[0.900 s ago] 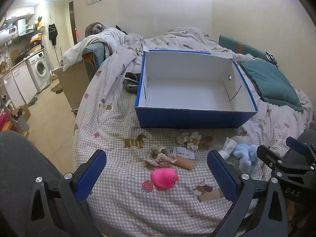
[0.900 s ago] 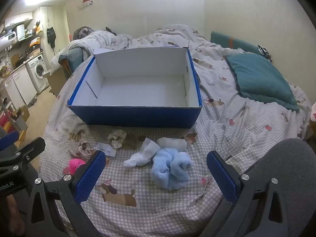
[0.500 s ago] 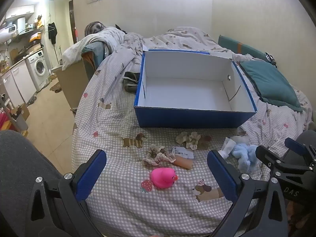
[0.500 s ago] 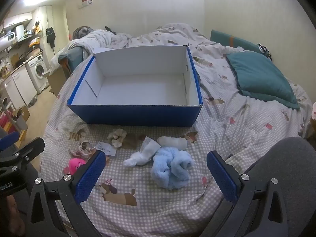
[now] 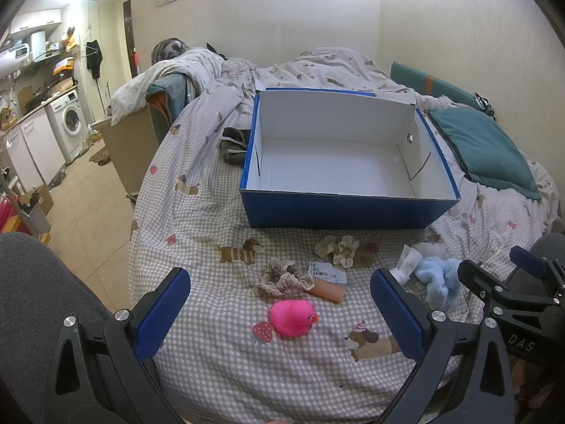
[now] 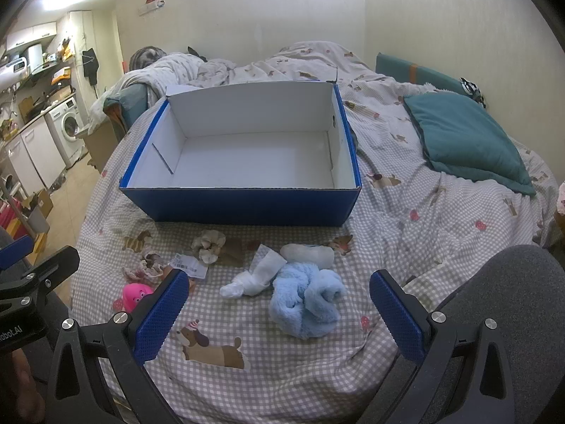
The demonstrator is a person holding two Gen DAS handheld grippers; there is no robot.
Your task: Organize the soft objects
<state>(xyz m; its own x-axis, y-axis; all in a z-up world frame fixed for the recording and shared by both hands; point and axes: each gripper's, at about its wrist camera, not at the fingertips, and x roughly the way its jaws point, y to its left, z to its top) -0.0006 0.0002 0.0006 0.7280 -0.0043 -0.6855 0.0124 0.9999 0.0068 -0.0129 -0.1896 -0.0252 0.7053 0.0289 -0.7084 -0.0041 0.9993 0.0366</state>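
Note:
An empty blue box with white inside (image 5: 339,208) (image 6: 243,208) stands on the checked bed. In front of it lie a pink rubber duck (image 5: 292,317) (image 6: 133,295), a lace scrunchie (image 5: 284,277) (image 6: 141,270), a beige scrunchie (image 5: 337,249) (image 6: 209,243), a tan tube with a tag (image 5: 326,291), white socks (image 6: 254,279) (image 5: 406,265) and a fluffy light-blue cloth (image 6: 305,298) (image 5: 438,281). My left gripper (image 5: 280,312) is open above the duck. My right gripper (image 6: 279,314) is open above the blue cloth.
A teal pillow (image 5: 483,148) (image 6: 466,137) lies on the right of the bed. A rumpled duvet (image 5: 219,70) is piled at the far end. A dark cloth (image 5: 235,145) lies left of the box. The bed's left edge drops to a tiled floor (image 5: 88,205).
Both views have shifted only slightly. Both grippers stay open and the objects have not moved.

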